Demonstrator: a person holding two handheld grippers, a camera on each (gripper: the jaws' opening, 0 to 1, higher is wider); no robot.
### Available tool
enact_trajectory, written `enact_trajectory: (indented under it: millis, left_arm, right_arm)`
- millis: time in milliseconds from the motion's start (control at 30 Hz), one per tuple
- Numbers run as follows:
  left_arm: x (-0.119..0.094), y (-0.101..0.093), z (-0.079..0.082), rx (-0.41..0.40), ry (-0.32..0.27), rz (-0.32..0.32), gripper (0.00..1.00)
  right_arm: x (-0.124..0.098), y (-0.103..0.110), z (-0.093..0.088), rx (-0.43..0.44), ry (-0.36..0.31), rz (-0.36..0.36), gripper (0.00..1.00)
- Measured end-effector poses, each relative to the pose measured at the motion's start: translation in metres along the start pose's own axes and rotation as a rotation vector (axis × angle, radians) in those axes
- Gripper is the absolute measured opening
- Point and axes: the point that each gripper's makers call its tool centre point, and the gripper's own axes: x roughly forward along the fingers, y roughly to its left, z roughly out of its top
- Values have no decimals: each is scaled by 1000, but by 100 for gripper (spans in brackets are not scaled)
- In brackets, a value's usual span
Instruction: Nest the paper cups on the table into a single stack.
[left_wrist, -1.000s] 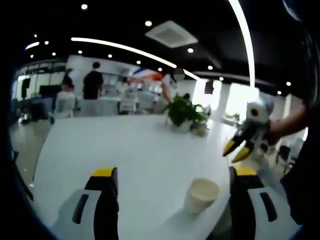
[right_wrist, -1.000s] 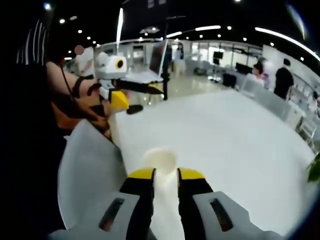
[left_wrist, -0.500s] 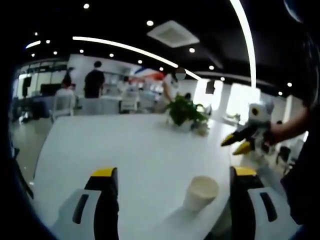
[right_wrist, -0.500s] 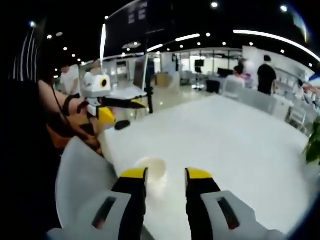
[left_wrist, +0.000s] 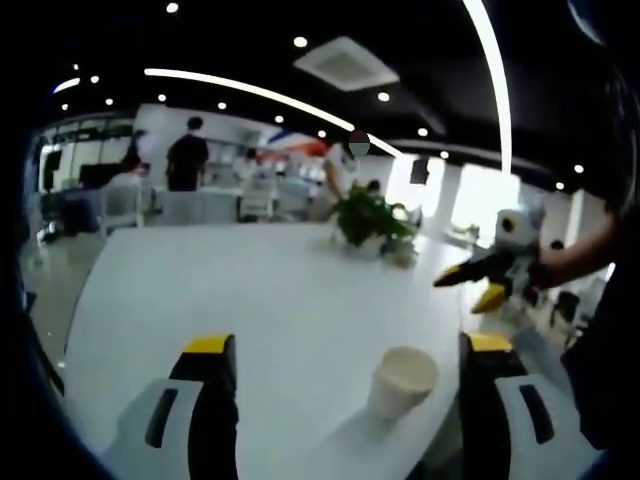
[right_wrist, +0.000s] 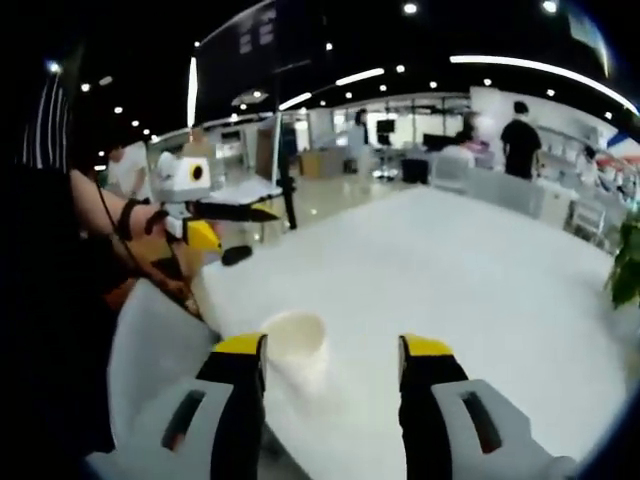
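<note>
From the left gripper view I have my left gripper (left_wrist: 340, 350) low over the white table (left_wrist: 250, 290), its two yellow-tipped jaws spread wide with nothing between them. A single paper cup (left_wrist: 402, 380) stands upright on the table near the right jaw, close to the near edge, mouth up and free of both jaws. To the right and a little beyond it, the right gripper (left_wrist: 478, 285) comes in, held in a hand at the end of a bare forearm, its yellow tips parted and clear of the cup. Farther back on the table sits a green potted plant (left_wrist: 370, 222) (leafy, blurred at the base). People stand among desks in the far background.

In the right gripper view my right gripper (right_wrist: 332, 350) also has its jaws apart and empty. The paper cup (right_wrist: 296, 345) stands just beside the left jaw, a little ahead of its tip, near the table (right_wrist: 480, 270) edge; I cannot tell whether it touches the jaw. The left gripper (right_wrist: 228, 215) hangs beyond it at the left, jaws open, held in a hand (right_wrist: 160, 225).
</note>
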Motion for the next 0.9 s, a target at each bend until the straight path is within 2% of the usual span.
enact_trajectory:
  millis: [100,200,300,367,533,733,900]
  left_arm:
    - [1,0,-1,2,4,-2,90]
    - [1,-2,-2,0,8,-7,90]
    - [2,-2,-5,2,18,-10,90]
    - [2,-3,-7,3,24,-13,91]
    - [2,-5,-11,7,33,-17,90]
    - [1,-5,-14,2,31,-15,91]
    - [0,-8,-21,17,56,-29,90]
  right_arm:
    - [-1,-2,2,2,-11,-6,57]
    - [0,-6,3,-1,-25,-24,68]
    - [0,-13,5,-3,-42,-59,84]
    - [0,-16,4,-3,-42,-69,90]
    - [2,-15,1,3,-35,-66,98]
    - [4,-13,-1,-20,-31,-59,100]
    - [7,-13,-4,-31,-13,-59,100]
